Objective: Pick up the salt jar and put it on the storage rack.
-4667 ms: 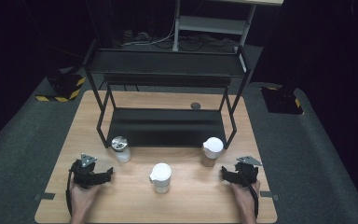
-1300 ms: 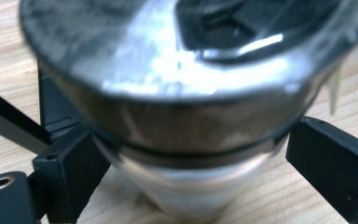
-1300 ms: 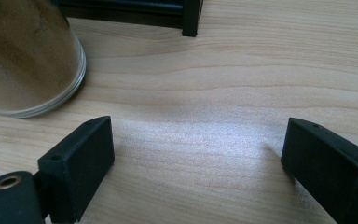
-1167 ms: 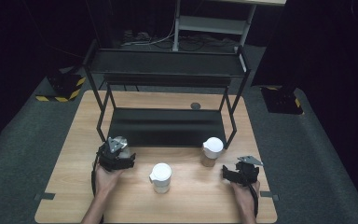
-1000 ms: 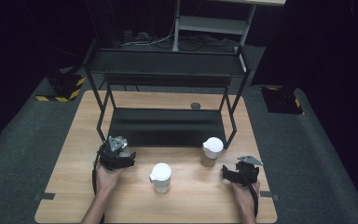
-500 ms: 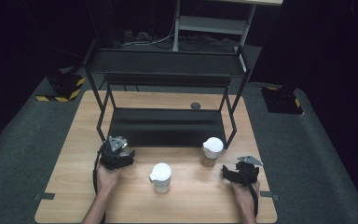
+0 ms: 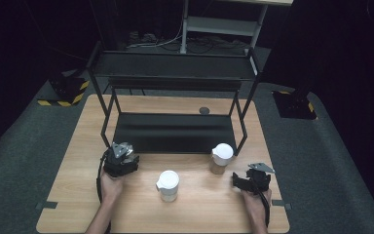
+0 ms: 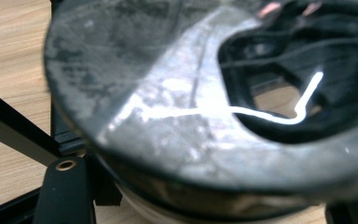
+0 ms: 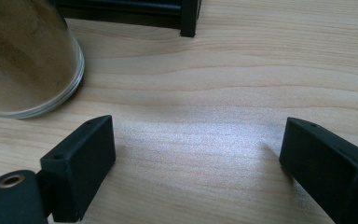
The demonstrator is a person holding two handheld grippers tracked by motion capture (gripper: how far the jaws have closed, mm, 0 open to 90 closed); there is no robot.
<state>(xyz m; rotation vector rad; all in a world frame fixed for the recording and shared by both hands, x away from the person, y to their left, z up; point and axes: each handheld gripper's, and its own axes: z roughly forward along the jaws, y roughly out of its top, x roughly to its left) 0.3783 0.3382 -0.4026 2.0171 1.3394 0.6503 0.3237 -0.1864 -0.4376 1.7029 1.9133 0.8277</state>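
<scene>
While the left claw (image 7: 120, 157) has just been closing on the jar (image 8: 205, 154) by the rack (image 7: 175, 131), the jar is hidden beneath it from above. The right claw (image 9: 196, 168) is held open over bare counter (image 9: 223, 93).

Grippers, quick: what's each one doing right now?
Left gripper: jaws have just closed on the grey-lidded jar by the rack.
Right gripper: open, empty, resting on the table.
</scene>
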